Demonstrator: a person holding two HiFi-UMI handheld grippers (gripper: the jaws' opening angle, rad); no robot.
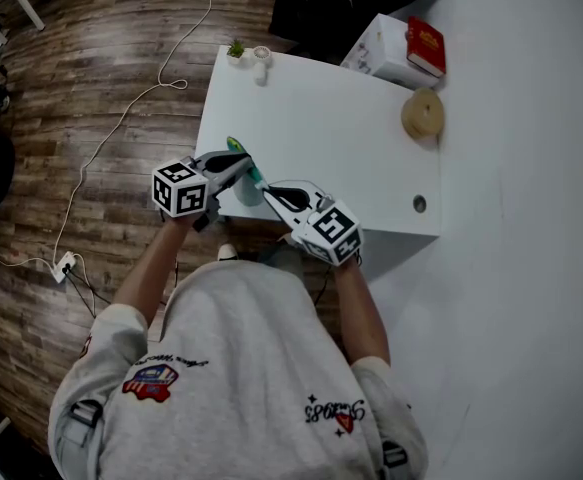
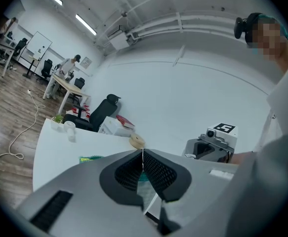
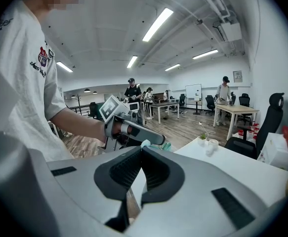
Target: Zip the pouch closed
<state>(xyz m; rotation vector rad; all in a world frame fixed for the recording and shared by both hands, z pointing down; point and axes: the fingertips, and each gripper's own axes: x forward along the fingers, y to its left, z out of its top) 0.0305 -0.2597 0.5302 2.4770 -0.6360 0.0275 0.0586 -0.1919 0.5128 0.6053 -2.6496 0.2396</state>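
Note:
A small clear pouch (image 1: 248,190) with a teal top edge hangs between my two grippers over the near left corner of the white table (image 1: 321,118). My left gripper (image 1: 247,164) is shut on the pouch from the left. In the left gripper view, translucent pouch material (image 2: 146,194) shows below the shut jaws of the left gripper (image 2: 143,154). My right gripper (image 1: 269,190) is shut on the pouch from the right. In the right gripper view, a pale teal bit of the pouch (image 3: 144,144) pokes out at the right gripper's (image 3: 141,151) tip. The zipper slider is hidden.
A green and yellow item (image 1: 234,145) lies on the table by the left gripper. Farther back are a small plant (image 1: 236,49), a white cup (image 1: 261,63), a tape roll (image 1: 423,114) and a red book (image 1: 426,46) on a white box. A black chair (image 1: 321,13) stands behind the table.

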